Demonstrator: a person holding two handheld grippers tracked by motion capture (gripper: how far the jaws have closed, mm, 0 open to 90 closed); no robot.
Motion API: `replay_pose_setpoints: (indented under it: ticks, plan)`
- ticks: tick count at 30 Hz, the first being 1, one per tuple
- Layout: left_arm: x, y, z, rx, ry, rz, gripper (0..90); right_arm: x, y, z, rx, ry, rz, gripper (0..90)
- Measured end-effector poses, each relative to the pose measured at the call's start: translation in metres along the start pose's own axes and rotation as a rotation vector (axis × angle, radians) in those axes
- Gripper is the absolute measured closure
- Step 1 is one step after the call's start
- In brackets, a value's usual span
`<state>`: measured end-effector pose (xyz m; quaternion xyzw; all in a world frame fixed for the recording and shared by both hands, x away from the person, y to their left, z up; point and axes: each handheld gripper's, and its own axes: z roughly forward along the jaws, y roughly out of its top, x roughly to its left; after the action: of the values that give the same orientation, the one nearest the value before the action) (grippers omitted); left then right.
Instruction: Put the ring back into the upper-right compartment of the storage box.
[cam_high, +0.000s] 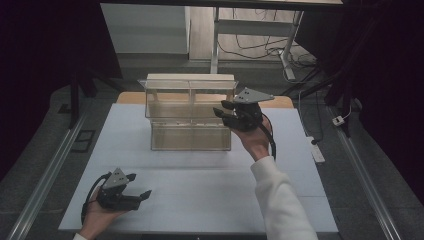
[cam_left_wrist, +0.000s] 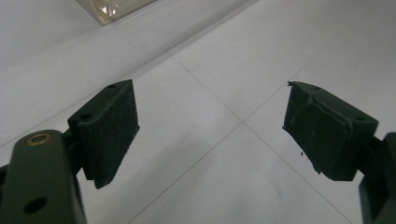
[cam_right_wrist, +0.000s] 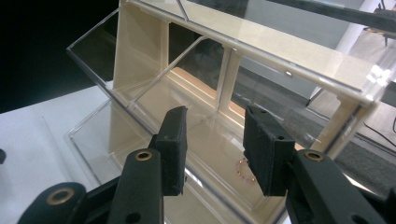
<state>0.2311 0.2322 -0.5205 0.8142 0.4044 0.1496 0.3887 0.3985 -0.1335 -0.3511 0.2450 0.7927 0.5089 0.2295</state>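
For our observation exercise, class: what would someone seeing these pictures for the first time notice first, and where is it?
The clear plastic organizer with cream dividers stands out at the far middle of the white table. The right gripper is raised at its upper right bin, jaws apart with nothing between them, above a small pinkish bracelet-like item inside. The left gripper rests open near the front left.

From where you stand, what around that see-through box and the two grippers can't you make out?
- The small pinkish item inside the clear organizer: too small to identify in the right gripper view, partly behind the right gripper.
- The organizer in the left gripper view: cut off by the top edge, a corner left.
- The left gripper: dim in the high view.
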Motion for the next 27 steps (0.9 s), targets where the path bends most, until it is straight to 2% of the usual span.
replay_pose_setpoints:
  ticks: [8,10,22,27]
  plan:
    - [0.0,0.0,0.0,-0.003,0.001,-0.004,17.1,-0.004,-0.016,-0.017,-0.009,0.014,0.03,57.8]
    - [0.0,0.0,0.0,-0.004,0.001,-0.006,17.1,-0.005,-0.021,-0.022,0.0,0.005,0.021,57.4]
    - [0.002,-0.001,0.001,-0.005,0.007,-0.007,17.4,-0.008,-0.051,-0.046,0.01,0.006,0.039,52.7]
    - [0.001,-0.001,-0.001,-0.01,0.009,-0.008,17.4,-0.006,-0.069,-0.055,0.021,-0.014,0.033,50.7]
